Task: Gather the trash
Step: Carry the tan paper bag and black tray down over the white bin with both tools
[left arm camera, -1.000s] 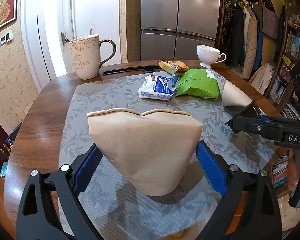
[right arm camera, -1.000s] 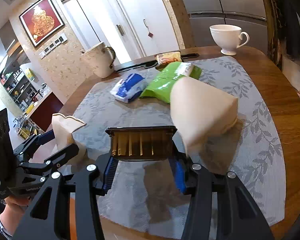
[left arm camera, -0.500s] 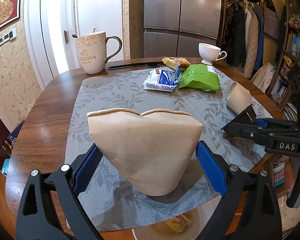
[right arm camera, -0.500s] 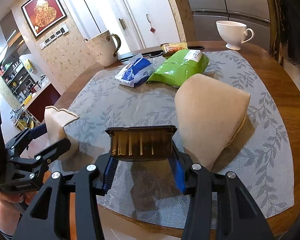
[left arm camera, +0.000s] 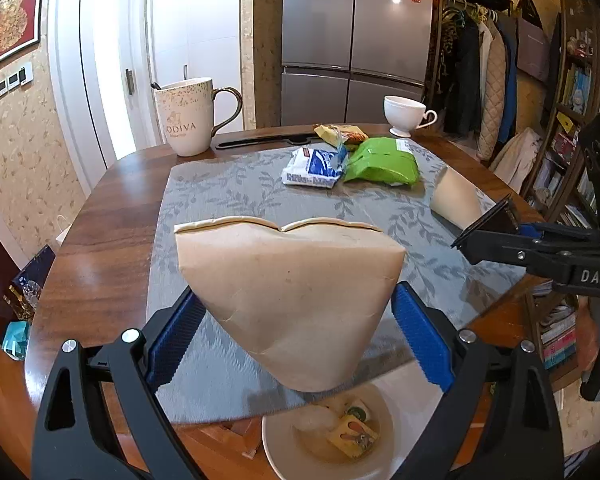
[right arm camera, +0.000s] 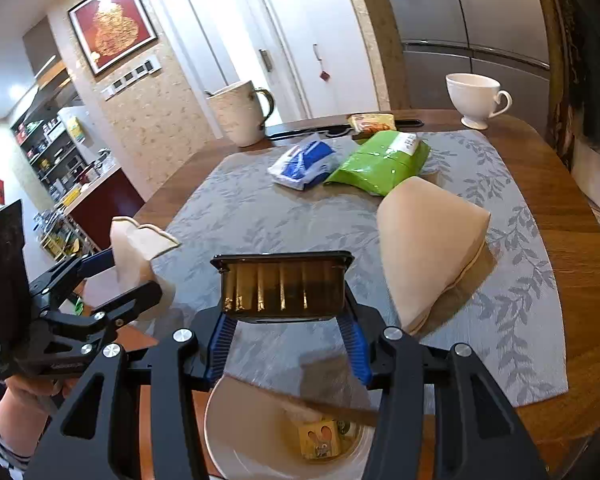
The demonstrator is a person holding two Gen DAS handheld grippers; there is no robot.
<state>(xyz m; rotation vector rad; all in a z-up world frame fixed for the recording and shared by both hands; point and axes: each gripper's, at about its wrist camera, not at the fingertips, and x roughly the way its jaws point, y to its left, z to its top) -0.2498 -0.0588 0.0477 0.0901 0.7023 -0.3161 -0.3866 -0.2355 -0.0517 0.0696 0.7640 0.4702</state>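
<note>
**Two pieces of trash carried over the bin**

Left wrist view: the left gripper [left arm camera: 296,328] is clamped on a tan paper cone [left arm camera: 288,300], blue pads pressing its two slanted sides near the narrow end. The cone is thin folded paper: very light, soft, easy to crush, so a gentle squeeze across the flat faces is enough; its open scalloped top gives no firm hold. It hangs above the near edge of the mat [left arm camera: 236,188], with the white bin [left arm camera: 284,452] just below and some wrappers already inside.

In the right wrist view, the right gripper [right arm camera: 286,328] grips a small dark ribbed tray [right arm camera: 284,284] by its lower sides. I judge it thin plastic: light, fairly stiff, somewhat slick, and likely to flex if pinched hard. It too sits over the bin's rim.

Left on the table: a second cone [right arm camera: 428,248] lying on its side, a green bag [right arm camera: 380,162], a blue-white pack [right arm camera: 304,162] and a yellow wrapper [right arm camera: 372,121]. All look light and crinkly; take the bags across the middle, where they bunch.
</note>
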